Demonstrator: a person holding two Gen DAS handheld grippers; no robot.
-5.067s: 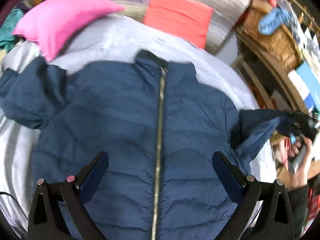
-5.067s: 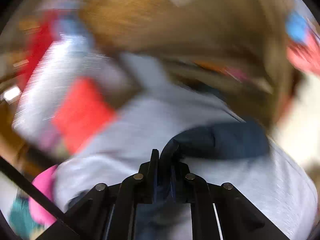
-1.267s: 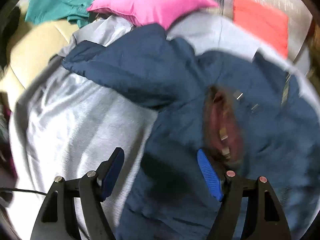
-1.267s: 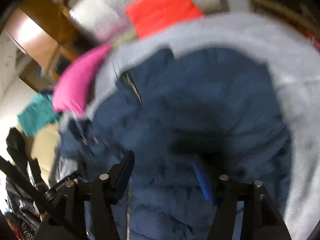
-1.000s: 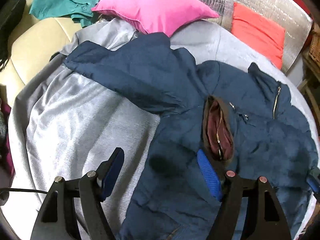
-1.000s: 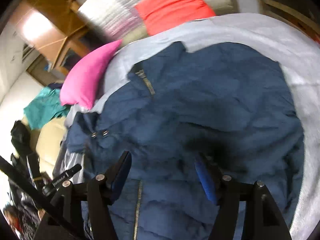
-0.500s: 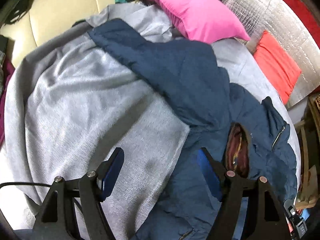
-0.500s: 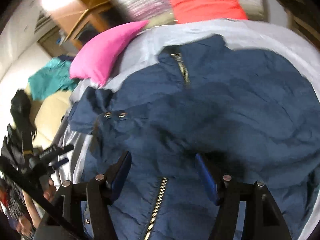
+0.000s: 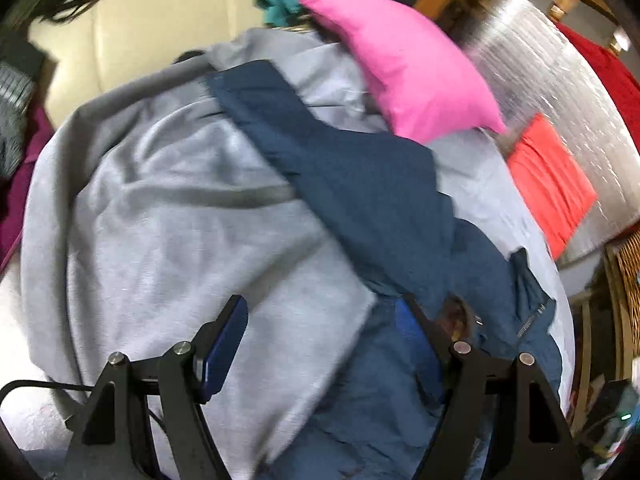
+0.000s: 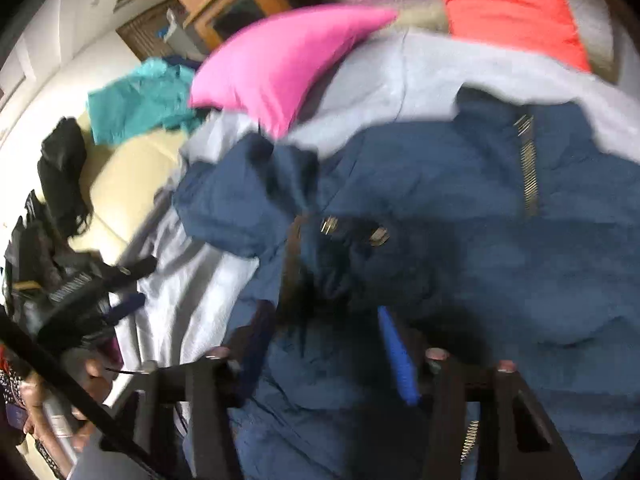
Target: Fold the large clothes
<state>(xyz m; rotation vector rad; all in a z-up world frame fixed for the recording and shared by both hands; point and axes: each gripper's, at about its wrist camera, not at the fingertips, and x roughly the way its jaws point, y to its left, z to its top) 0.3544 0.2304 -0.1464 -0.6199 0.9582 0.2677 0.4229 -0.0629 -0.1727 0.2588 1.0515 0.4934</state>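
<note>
Closing your right gripper (image 10: 324,348) over the bunched cuff of the folded sleeve (image 10: 320,264), you risk pinching several layers of the navy jacket (image 10: 500,240) and dragging the fold askew; no fabric looks clamped yet. It tilts steeply down. Your left gripper (image 9: 320,340) hangs unclenched and empty over the grey sheet (image 9: 168,216) at the jacket's edge, the other sleeve (image 9: 320,140) sprawling toward the pink pillow (image 9: 404,68).
</note>
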